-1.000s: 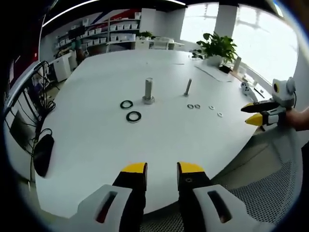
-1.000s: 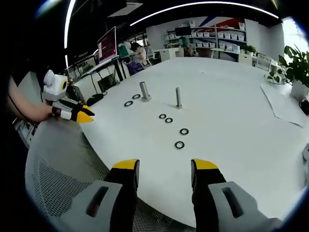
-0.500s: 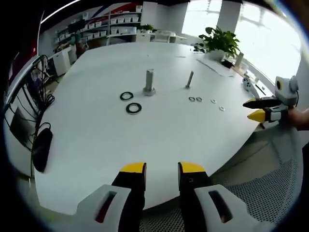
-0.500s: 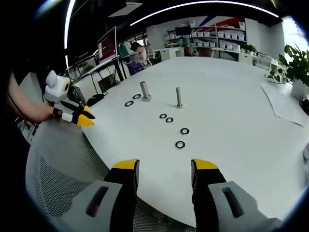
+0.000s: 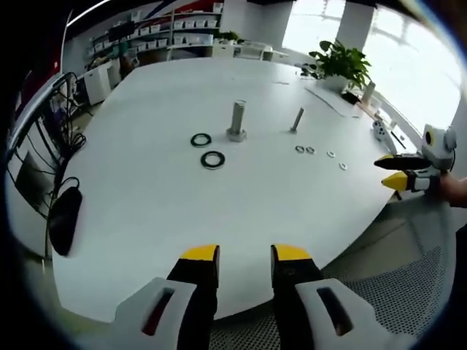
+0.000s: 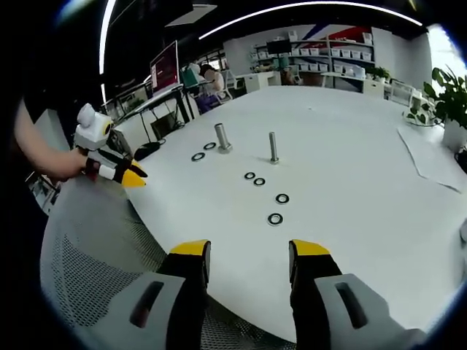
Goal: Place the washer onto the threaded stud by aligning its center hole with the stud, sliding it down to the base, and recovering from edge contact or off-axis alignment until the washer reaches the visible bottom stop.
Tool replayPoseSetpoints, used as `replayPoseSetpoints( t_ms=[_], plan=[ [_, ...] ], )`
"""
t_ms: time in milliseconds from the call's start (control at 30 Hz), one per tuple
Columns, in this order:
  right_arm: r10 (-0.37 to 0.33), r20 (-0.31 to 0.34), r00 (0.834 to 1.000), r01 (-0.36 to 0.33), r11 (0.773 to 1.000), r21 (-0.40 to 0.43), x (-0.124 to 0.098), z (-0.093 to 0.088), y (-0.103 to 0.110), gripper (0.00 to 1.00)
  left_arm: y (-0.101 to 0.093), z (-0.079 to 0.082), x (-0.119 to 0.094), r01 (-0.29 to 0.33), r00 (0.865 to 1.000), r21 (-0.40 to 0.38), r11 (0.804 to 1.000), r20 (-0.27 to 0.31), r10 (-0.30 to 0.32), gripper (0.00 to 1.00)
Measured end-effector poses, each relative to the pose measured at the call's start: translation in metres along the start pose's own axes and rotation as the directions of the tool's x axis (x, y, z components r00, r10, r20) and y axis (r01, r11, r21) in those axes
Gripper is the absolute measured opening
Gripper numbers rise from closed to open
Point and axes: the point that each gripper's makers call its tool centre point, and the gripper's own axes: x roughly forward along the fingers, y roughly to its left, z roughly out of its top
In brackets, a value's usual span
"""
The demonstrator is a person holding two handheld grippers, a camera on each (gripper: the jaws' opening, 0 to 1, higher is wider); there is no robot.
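Washers are lying untouched mid-table (image 5: 146, 219): two large washers (image 5: 212, 159) beside the thick stud (image 5: 237, 120), small washers (image 6: 276, 218) near the thin stud (image 6: 273, 146). Both hand-held grippers, left (image 5: 245, 254) and right (image 6: 248, 249), are hovering part-open and empty at the near edge. Mismatching washer to stud risks jamming.

potted plant (image 5: 337, 62) far table edge | black pouch (image 5: 64, 230) near edge | shelving (image 6: 321, 55) behind
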Motion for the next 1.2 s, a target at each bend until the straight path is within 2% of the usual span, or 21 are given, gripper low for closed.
replayPoseSetpoints(
  t_ms=[167, 333, 467, 800, 1067, 1200],
  plan=[
    [0.003, 0.001, 1.0, -0.003, 1.0, 0.002, 0.0, 0.0, 0.0, 0.45, 0.019, 0.002, 0.001, -0.029, 0.999, -0.042, 0.999, -0.018, 0.028, 0.27],
    [0.002, 0.002, 1.0, -0.002, 1.0, 0.005, 0.0, 0.0, 0.0, 0.45, 0.028, 0.018, 0.002, -0.049, 0.999, -0.048, 0.998, -0.005, 0.049, 0.27],
    [0.001, 0.002, 1.0, -0.001, 1.0, 0.006, 0.0, 0.0, 0.0, 0.45, 0.029, 0.03, 0.009, -0.048, 0.999, -0.004, 0.999, -0.026, 0.048, 0.27],
    [-0.009, 0.012, 1.0, 0.009, 1.0, 0.019, -0.001, 0.001, -0.003, 0.45, 0.025, 0.055, 0.034, 0.005, 0.994, 0.07, 0.998, -0.106, 0.002, 0.27],
    [-0.011, 0.027, 1.0, 0.01, 1.0, 0.026, -0.002, 0.004, -0.003, 0.45, 0.037, 0.078, 0.053, 0.009, 0.988, 0.092, 0.996, -0.152, 0.005, 0.27],
    [-0.018, 0.024, 1.0, 0.018, 0.999, 0.029, -0.002, 0.003, -0.005, 0.45, 0.038, 0.082, 0.063, 0.003, 0.982, 0.115, 0.993, -0.188, 0.019, 0.28]
  ],
)
